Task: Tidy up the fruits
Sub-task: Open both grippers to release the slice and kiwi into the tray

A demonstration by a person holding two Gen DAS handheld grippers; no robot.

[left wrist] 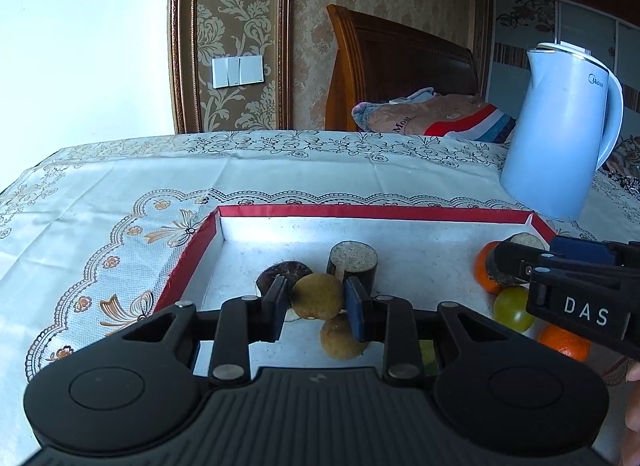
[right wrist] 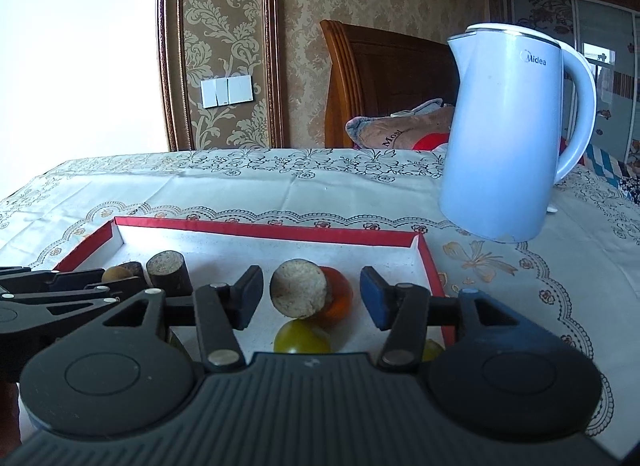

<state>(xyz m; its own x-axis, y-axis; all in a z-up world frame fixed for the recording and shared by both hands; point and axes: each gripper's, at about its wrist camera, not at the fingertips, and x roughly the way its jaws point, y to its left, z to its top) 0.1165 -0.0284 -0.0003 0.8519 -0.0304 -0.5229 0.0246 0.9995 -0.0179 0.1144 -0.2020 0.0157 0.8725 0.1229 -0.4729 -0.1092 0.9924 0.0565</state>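
Keep left gripper (left wrist: 316, 298) closed on brown round fruit (left wrist: 318, 296) over red-edged tray (left wrist: 360, 213), lift gently; draw open, empty right gripper (right wrist: 312, 300) back from cut piece (right wrist: 298, 293).

Beyond the black claw (left wrist: 316, 302): a red-rimmed white cardboard tray (left wrist: 376, 213), a tan round fruit (left wrist: 317, 295), a pale blue plastic kettle (left wrist: 560, 137), and a cream flower-patterned tablecloth (left wrist: 160, 185).

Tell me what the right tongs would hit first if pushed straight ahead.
Probably the cut sugarcane piece lying between the open right tongs, resting on an orange inside the red-rimmed tray. Depth is hard to judge here.
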